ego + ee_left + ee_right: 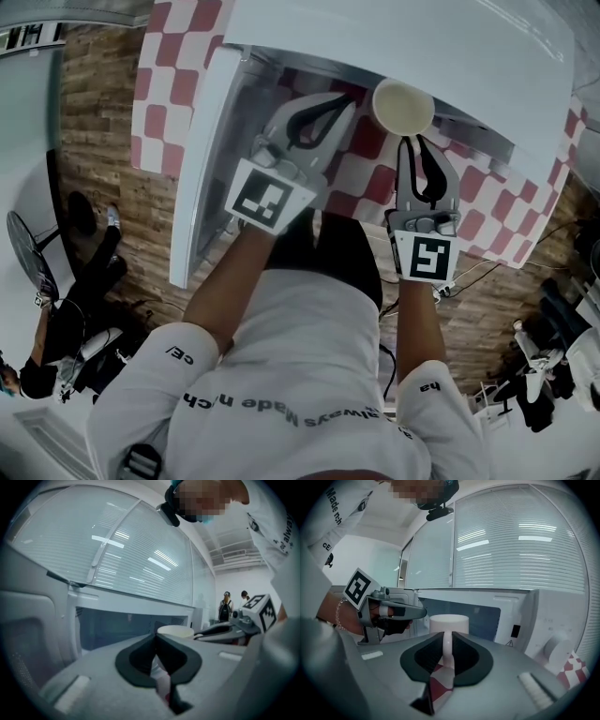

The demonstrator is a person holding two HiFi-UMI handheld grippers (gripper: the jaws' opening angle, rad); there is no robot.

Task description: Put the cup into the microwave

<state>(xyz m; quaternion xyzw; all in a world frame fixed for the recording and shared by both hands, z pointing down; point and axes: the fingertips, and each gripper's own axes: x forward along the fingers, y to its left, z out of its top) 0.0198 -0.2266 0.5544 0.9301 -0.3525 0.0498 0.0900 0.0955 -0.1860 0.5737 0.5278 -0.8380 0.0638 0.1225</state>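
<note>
Your right gripper point(446, 639) has its dark jaws pinched together on the thin handle of the cream-white round cup point(449, 622). The cup is held upright just beyond the fingertips, in the middle of the right gripper view. It is in front of the dark open cavity of the white microwave point(529, 620).

In the head view the cup is at the upper centre of the frame, mouth up, right at the front lip of the microwave. From that steep angle I can't tell whether it is inside the opening or just short of it. The microwave's white door point(202, 164) stands swung open down the left of that frame.

Your left gripper point(156, 642) has its jaws closed tip to tip with nothing between them. In the head view it sits just beside the cup, on the cup's left in the frame, and does not touch it.

A red-and-white checked cloth point(361, 178) covers the surface beneath both grippers, in the middle of the head view.
</note>
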